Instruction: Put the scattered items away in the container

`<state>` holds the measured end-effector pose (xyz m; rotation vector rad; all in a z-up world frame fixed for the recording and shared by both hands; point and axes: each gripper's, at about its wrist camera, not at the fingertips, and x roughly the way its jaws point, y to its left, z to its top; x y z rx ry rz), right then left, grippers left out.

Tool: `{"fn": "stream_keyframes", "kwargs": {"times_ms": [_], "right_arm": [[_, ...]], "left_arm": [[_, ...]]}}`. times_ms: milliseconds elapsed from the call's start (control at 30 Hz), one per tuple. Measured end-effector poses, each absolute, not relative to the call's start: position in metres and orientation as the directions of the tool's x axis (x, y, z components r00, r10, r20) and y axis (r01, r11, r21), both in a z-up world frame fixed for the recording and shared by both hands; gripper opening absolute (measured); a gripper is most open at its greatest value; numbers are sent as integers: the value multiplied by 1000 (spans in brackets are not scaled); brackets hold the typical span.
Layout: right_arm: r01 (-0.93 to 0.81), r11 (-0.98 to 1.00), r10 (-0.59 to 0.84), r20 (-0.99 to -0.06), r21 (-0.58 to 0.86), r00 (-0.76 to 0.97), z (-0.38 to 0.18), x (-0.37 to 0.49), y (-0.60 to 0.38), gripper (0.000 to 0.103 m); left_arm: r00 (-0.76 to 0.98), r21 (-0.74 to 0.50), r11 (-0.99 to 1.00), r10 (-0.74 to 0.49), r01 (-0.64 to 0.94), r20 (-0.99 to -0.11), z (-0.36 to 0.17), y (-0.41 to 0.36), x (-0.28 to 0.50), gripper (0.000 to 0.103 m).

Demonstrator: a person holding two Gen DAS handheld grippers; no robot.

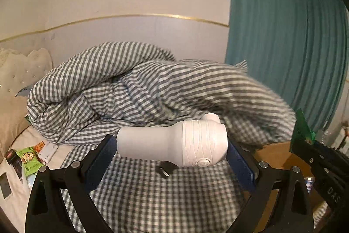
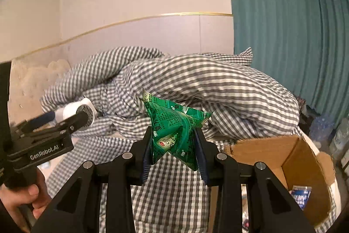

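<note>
- Now, left gripper (image 1: 172,152): jaws wide, clamped end to end on a white bottle (image 1: 174,143) that lies crosswise between the blue pads (image 1: 104,158). Ribbed wider end at the right pad, smooth narrow end at the left pad.
- Bottle is in the air above the checked sheet (image 1: 152,193) — not touching it.
- Right gripper (image 2: 174,152): jaws narrow, pinching a crumpled green packet (image 2: 174,128). The packet sticks up above the fingertips; its lower corner hangs between the pads.
- Box (image 2: 305,158): brown cardboard, open top, low right in the right wrist view, just beside the right gripper. A blue-and-white packet (image 2: 302,195) lies inside.
- From the right wrist view, the left gripper shows at the left edge with the bottle in its jaws; a hand (image 2: 26,200) grips its handle.
- Rumpled checked duvet (image 1: 135,88) is heaped behind both grippers.
- Loose items (image 1: 30,158) lie on the bed at far left of the left wrist view — a green pack, a small white device, dark packets. Well apart from the box.
- Teal curtain (image 1: 283,36) hangs at right.
</note>
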<state>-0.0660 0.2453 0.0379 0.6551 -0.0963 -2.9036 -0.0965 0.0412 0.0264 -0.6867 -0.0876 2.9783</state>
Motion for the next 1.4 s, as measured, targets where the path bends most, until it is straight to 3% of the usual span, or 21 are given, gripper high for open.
{"fn": "stream_keyframes", "kwargs": {"times_ms": [467, 900, 1000, 1133, 1400], "right_arm": [[8, -997, -40, -404, 79, -914, 58, -4, 355, 37], [-92, -992, 25, -575, 88, -818, -11, -21, 438, 37], [-99, -991, 25, -597, 93, -802, -23, -24, 446, 50], [-128, -988, 51, -606, 85, -793, -31, -26, 451, 87], [-133, -983, 37, -572, 127, -819, -19, -24, 447, 91]], "left_arm": [[-883, -75, -972, 233, -222, -407, 54, 144, -35, 99], [-846, -77, -946, 317, -316, -429, 44, 216, -40, 88], [-840, -67, -947, 310, -314, -445, 38, 222, -45, 88], [-834, -60, -951, 297, -305, -466, 29, 221, -53, 88], [-821, -50, -963, 252, -265, -513, 6, 195, -64, 88]]}}
